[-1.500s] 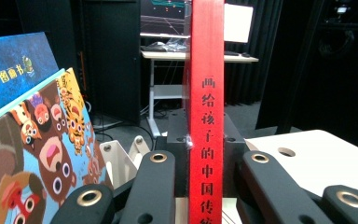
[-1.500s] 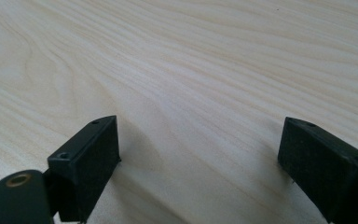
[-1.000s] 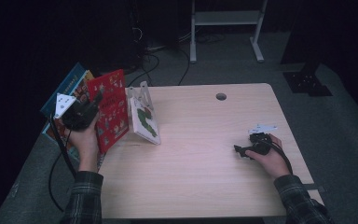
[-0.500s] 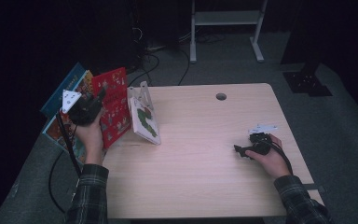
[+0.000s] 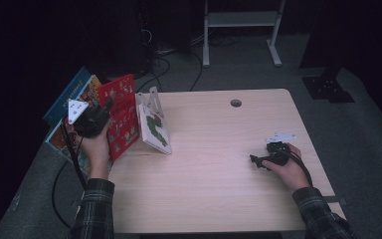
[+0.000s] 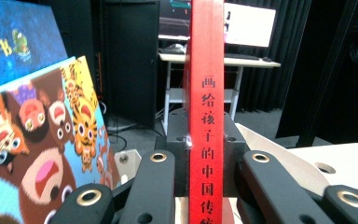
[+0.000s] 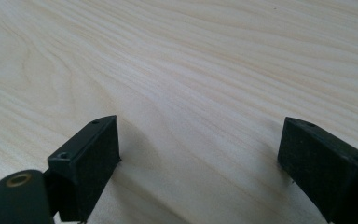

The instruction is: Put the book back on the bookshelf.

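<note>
While the red book (image 5: 122, 115) is standing upright at the left edge of the tabletop (image 5: 214, 189), the left gripper (image 5: 95, 118) is clamping it, the jaws pressing narrowly on either side of its spine (image 6: 206, 140). Just right of it, a white picture book (image 5: 154, 128) is leaning in a pale book stand (image 5: 149, 97); just left, a tiger-and-bear picture book (image 6: 37, 149) and a blue book (image 5: 69, 97) are leaning beyond the table edge.

Judged from this pose, the step in hand is carrying the red book toward the stand. Doing it well is calling for keeping the spine vertical, lifting the book clear of the 2 neighbouring covers before moving it sideways, and lowering it beside the white book without tipping that book over. A grip low on the spine may let the tall book swing, so slow movement is advisable.

Writing: the spine is bearing a vertical column of black Chinese characters, reading 画给孩子的中国传, with the rest hidden below. The blue book is showing large yellow characters, only partly legible.

At the far right, the right gripper (image 5: 261, 160) is resting on the bare tabletop with its jaws standing wide and holding nothing.
</note>
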Demonstrator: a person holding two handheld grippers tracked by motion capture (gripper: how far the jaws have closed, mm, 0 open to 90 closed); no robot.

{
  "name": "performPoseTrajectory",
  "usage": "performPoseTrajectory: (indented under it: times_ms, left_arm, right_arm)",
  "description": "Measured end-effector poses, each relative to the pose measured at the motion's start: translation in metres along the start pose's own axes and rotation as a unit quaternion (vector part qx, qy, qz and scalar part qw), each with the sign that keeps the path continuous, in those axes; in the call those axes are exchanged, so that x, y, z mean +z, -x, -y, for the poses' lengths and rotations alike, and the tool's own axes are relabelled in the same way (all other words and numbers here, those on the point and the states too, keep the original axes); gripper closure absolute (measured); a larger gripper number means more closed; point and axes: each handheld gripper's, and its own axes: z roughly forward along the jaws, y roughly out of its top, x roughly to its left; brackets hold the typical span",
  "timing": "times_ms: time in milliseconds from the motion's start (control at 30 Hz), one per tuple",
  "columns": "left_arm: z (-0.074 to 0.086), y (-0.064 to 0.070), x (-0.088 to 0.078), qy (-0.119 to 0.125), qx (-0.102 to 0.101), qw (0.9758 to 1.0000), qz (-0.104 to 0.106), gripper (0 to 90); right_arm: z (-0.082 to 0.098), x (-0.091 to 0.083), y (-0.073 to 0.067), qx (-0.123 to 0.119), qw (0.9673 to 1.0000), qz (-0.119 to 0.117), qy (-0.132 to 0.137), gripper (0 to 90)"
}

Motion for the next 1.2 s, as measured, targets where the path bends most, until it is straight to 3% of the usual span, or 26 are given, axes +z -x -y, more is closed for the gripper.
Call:
performPoseTrajectory:
  times_ms: [167,333,900,1000,1200]
  left_arm:
    - [0.003,0.001,-0.004,-0.007,0.001,1.0,0.004,79.4]
    - [0.01,-0.002,-0.007,-0.023,-0.014,0.9996,0.001,79.3]
    - [0.022,0.001,-0.007,-0.058,-0.006,0.9983,-0.009,78.9]
    - [0.026,0.003,-0.005,-0.076,0.0,0.997,-0.01,78.7]
    - [0.027,0.003,-0.005,-0.086,0.003,0.9962,-0.01,78.5]
  right_arm:
    - [0.0,0.0,0.0,0.001,1.0,0.0,0.0,11.6]
    - [0.0,0.0,0.0,0.0,1.0,0.0,0.0,11.6]
    - [0.0,0.0,0.0,0.0,1.0,0.0,0.0,11.6]
    - [0.0,0.0,0.0,0.0,1.0,0.0,0.0,11.5]
    - [0.0,0.0,0.0,-0.001,1.0,-0.001,0.0,11.5]
